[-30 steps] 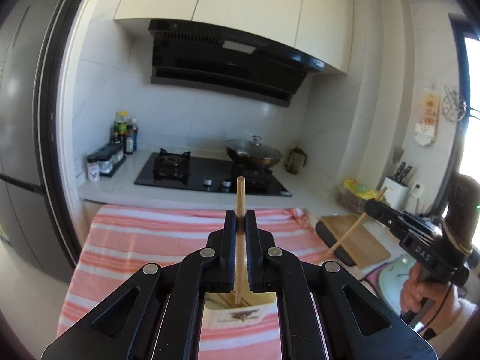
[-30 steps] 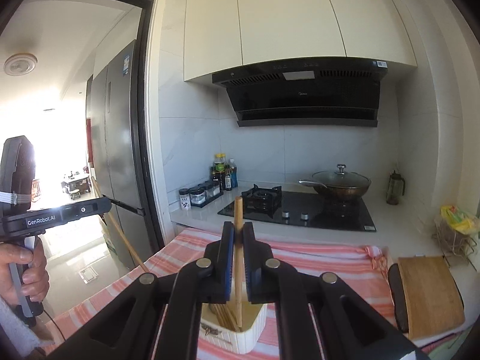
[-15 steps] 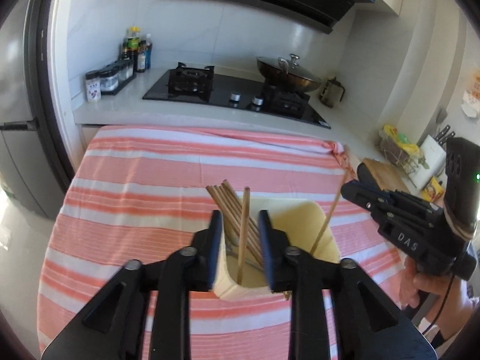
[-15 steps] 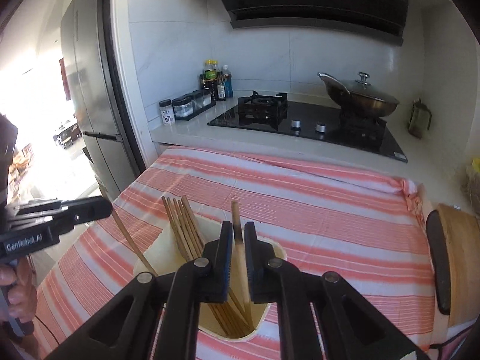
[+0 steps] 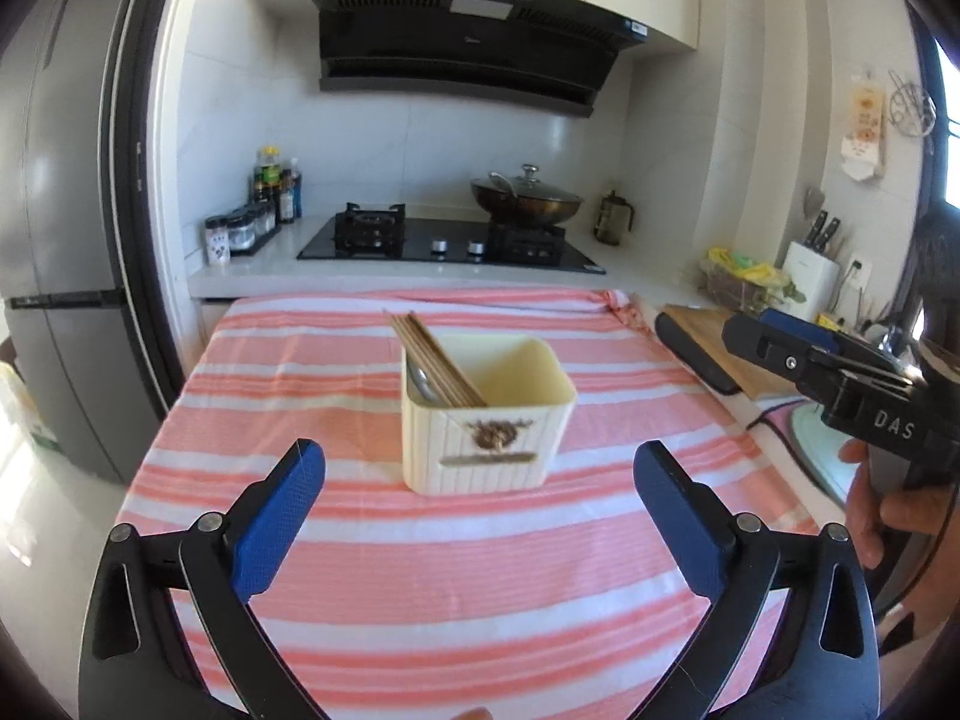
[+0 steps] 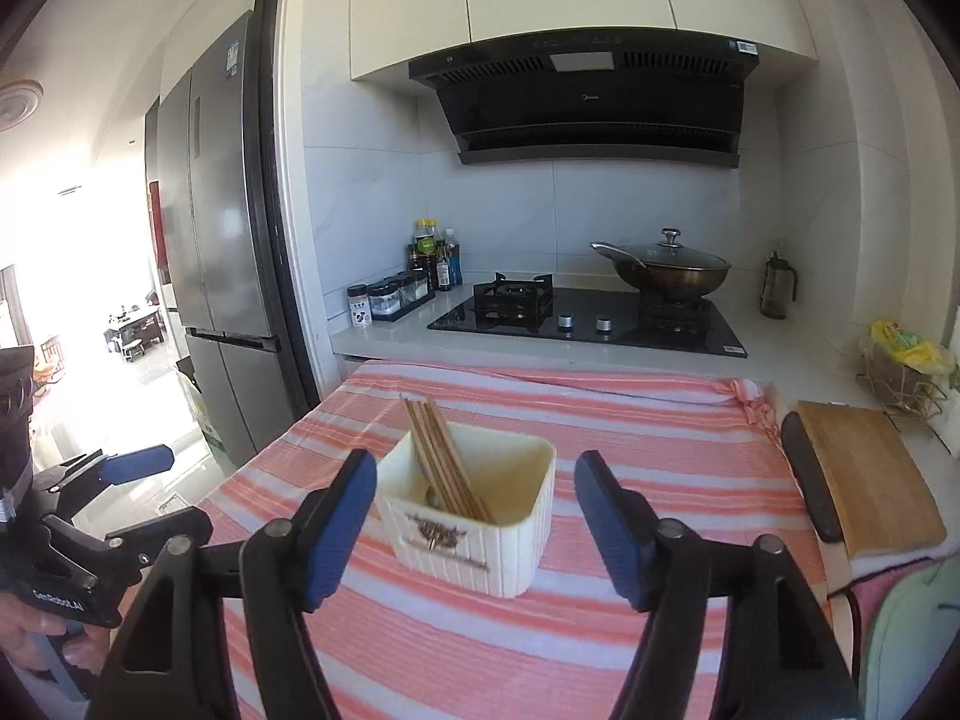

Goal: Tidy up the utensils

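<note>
A cream utensil holder (image 5: 486,426) stands on the pink striped cloth (image 5: 420,588). Several wooden chopsticks (image 5: 435,360) and a metal spoon lean in its left side. It also shows in the right wrist view (image 6: 474,516) with the chopsticks (image 6: 441,459). My left gripper (image 5: 480,480) is open and empty, in front of the holder. My right gripper (image 6: 474,507) is open and empty, its blue pads either side of the holder, nearer the camera. Each gripper shows in the other's view: the right one (image 5: 840,372), the left one (image 6: 114,468).
Behind the cloth is a counter with a gas hob (image 5: 450,243), a lidded wok (image 5: 528,201) and spice jars (image 5: 240,231). A wooden cutting board (image 6: 870,468) lies to the right. A fridge (image 5: 60,240) stands left.
Both grippers let go of their chopsticks into the holder, opened wide, and pulled back and up from it.
</note>
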A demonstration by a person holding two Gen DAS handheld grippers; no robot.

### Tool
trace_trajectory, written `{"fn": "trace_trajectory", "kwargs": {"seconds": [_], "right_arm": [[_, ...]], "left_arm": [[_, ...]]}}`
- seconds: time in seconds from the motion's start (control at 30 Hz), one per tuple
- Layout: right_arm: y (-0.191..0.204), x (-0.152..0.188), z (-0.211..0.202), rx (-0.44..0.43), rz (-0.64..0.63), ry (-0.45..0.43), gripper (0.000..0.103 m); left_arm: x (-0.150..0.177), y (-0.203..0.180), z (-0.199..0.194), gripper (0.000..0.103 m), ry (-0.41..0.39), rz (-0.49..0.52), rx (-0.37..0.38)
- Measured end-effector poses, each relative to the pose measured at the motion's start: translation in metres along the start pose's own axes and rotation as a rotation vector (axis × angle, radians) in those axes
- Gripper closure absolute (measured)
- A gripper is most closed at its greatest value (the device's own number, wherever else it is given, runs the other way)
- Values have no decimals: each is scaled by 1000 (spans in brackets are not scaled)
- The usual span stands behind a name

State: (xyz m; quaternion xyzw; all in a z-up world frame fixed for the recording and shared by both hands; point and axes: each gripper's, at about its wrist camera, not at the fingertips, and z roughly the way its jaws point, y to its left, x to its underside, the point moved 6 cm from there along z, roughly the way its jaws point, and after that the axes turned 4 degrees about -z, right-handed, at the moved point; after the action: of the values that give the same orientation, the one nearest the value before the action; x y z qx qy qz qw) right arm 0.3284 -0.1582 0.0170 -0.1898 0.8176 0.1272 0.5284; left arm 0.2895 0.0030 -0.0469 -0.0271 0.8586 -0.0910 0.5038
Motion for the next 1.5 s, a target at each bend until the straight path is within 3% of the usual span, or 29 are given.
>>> {"fn": "trace_trajectory", "kwargs": {"seconds": [0.07,0.23,0.33,0.53,0.93,1.5], "right_arm": [[5,21,-24,12,26,5,14],[15,61,-65,76,33,28,8],[18,70,-80,100,24,32,1],[22,71,-96,151,-2,13,1],[38,71,-97,147,-28,30,1],[44,70,-105,147,-21,52,1]], "left_arm": [[15,-12,-15,0,-18,16,-49],[36,-32,-36,0,-16,60,-106],[41,-33,-40,0,-5,46,-107],[47,-31,-49,0,-24,94,-247],[43,-18,-67,0,-54,22,-258],[39,-14,-77,0,-60,2,-304]]}}
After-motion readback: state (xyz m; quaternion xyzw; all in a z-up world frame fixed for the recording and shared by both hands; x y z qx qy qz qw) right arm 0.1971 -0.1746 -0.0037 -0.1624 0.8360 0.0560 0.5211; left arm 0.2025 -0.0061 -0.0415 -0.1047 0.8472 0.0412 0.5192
